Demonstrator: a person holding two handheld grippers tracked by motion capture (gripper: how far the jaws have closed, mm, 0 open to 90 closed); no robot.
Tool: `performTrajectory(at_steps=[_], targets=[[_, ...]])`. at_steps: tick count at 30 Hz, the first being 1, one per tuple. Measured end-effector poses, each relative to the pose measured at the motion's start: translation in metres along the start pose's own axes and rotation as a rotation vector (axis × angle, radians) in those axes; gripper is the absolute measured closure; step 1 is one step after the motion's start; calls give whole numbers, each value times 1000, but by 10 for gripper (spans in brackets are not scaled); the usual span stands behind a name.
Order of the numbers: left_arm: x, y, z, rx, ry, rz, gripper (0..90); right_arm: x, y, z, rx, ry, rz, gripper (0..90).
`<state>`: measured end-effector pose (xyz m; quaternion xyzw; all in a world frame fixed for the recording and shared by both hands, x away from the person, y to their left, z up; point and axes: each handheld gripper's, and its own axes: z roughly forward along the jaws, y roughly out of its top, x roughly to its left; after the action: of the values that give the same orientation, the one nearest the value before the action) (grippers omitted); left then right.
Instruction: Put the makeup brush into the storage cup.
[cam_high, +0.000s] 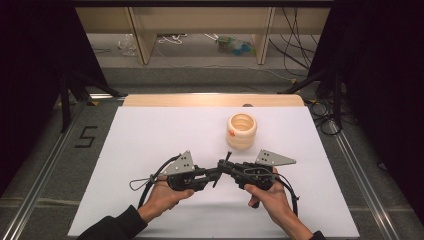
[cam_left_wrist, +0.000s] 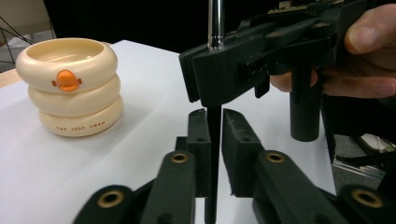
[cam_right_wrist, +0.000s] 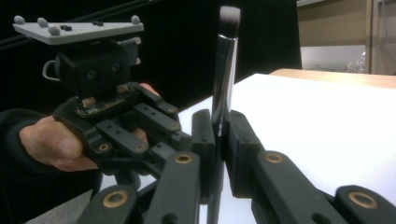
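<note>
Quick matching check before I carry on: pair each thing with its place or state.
Things:
1. brush
2. cream ringed pot
3. right gripper
4. left gripper

Places or states:
A. stands alone, farther up the white table
B. shut on the silver ferrule
C. jaws either side of the black handle
D. bristle tip pointing up

Pairs: 1-D, 2-A, 3-B, 4-C

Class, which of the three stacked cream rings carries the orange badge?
The top ring, around the opening; the middle ring is plain, the bottom ring bears only lettering.
</note>
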<state>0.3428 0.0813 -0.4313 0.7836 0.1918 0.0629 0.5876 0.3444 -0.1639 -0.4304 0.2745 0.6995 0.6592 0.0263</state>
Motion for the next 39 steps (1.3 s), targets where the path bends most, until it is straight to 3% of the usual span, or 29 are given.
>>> performTrajectory(at_steps=[3,6,8,13,16,17,21,24,30,35,38,39], targets=[[0,1,0,-6,3,6,678,1,1,-1,0,1,-5,837],[0,0,-2,7,-6,14,636,0,2,-2,7,-9,-12,837],[1,0,-4,24,17,31,591,0,2,-3,8,-13,-21,837],[0,-1,-12,23,26,26,521,-1,2,-5,14,-15,-42,836],[-1,-2,-16,32,41,20,433,-1,2,-6,24,-25,-53,836],[0,-2,-18,39,42,38,433,-1,2,-6,24,-25,-53,836],[0,-5,-24,41,61,25,394,-2,2,-6,33,-42,-76,836],[1,-7,-29,46,90,52,354,-2,3,-7,27,-46,-89,836],[4,-9,-40,37,114,42,335,-4,4,-10,48,-57,-104,836],[4,-12,-48,44,133,58,328,-5,5,-10,23,-66,-107,836],[4,-15,-51,38,138,45,326,-7,7,-12,26,-76,-112,836],[4,-15,-52,44,142,66,323,-9,8,-12,18,-79,-125,836]])
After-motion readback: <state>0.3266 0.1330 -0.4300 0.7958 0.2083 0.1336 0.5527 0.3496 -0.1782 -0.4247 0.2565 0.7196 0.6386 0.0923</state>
